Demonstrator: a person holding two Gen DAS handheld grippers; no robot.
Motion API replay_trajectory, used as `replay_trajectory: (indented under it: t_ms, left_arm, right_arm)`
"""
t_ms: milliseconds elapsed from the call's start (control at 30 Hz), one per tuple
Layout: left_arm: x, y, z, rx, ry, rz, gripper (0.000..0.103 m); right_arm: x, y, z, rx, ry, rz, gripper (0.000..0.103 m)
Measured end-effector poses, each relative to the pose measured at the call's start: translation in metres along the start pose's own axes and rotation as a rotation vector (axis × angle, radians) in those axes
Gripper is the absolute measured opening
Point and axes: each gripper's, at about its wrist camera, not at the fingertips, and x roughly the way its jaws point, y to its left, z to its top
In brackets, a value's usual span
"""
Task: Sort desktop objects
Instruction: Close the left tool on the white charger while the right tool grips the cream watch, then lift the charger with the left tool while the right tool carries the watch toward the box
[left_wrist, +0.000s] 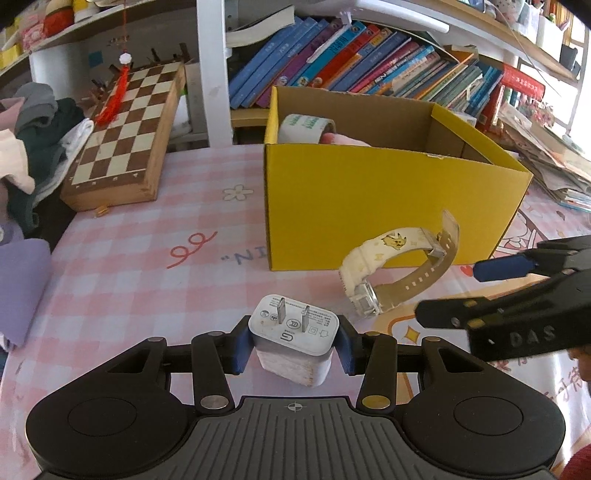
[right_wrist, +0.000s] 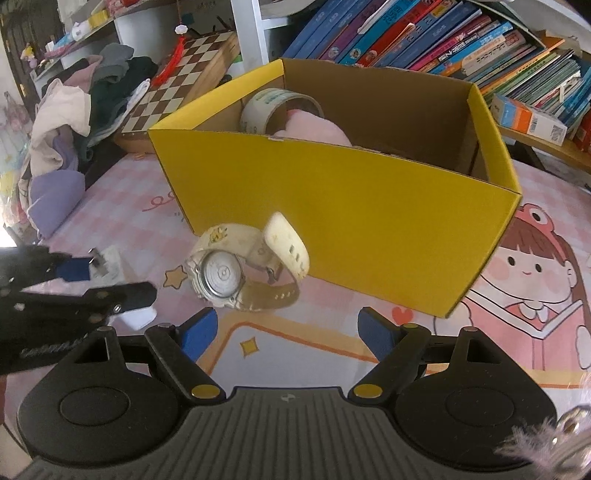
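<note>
My left gripper is shut on a white plug charger, prongs pointing forward, held just above the pink checked tablecloth. A cream wristwatch with a Pikachu strap lies on the cloth in front of the yellow cardboard box; it also shows in the right wrist view. My right gripper is open and empty, just short of the watch. The yellow box holds a tape roll and a pink cloth. The left gripper and charger show at the left of the right wrist view.
A wooden chessboard lies at the back left beside a pile of clothes. Shelves of books stand behind the box. A stack of papers sits at the right.
</note>
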Motion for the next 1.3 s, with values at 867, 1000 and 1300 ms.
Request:
replay_trajectory:
  t_ms: [867,1000,1300]
  left_arm:
    - [-0.015,0.018,-0.005,-0.011,0.0,0.043,0.044]
    - [-0.015,0.019,-0.005,-0.009,-0.002,0.042,0.044]
    - [-0.018,0.018,-0.003,-0.002,-0.017,0.028,0.044]
  right_arm:
    - [0.053,0.025,0.027,0.045,0.053,0.048,0.087]
    - [0.054,0.025,0.028,0.047,0.051,0.045,0.078]
    - [0.049,0.024,0.027,0.057,0.04,0.05,0.067]
